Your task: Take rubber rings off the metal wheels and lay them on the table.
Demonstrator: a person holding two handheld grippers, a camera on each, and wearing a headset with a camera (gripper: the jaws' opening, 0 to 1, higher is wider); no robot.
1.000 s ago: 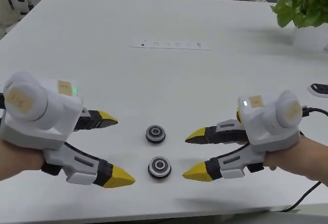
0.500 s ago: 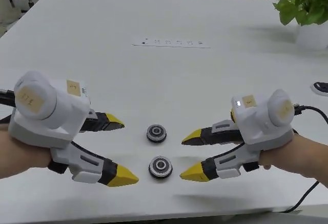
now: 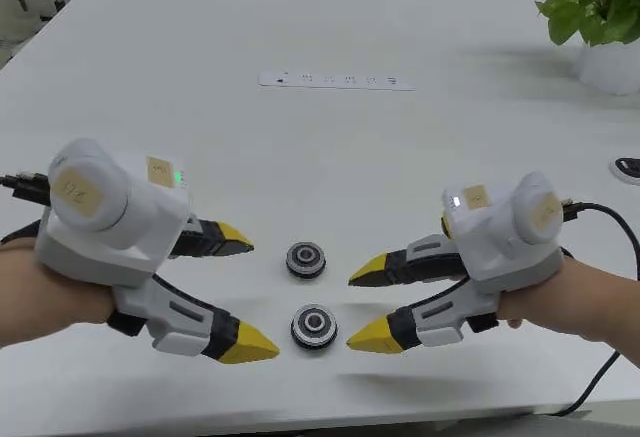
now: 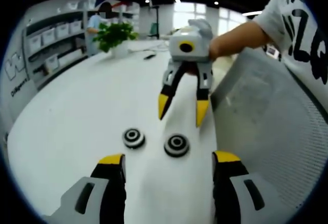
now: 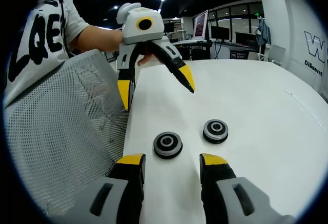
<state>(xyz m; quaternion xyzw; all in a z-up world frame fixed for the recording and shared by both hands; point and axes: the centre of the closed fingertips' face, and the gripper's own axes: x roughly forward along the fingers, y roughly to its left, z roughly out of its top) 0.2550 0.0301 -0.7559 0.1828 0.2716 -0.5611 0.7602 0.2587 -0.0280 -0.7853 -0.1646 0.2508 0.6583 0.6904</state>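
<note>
Head view: the left tool point(image 3: 254, 297), white with yellow-tipped black jaws, and the matching right tool point(image 3: 357, 306) face each other low over the white surface point(image 3: 300, 157). Both are spread wide and hold nothing. Between them two small round metal wheels with black rubber rings lie flat and apart, the nearer wheel point(image 3: 313, 326) and the farther wheel point(image 3: 306, 260).

Left gripper view: both wheels lie just ahead of the gaping jaws, with the right tool point(image 4: 182, 110) beyond.

Right gripper view: the nearer wheel point(image 5: 167, 145) sits just ahead of the parted jaws, close to the surface's edge.
</note>
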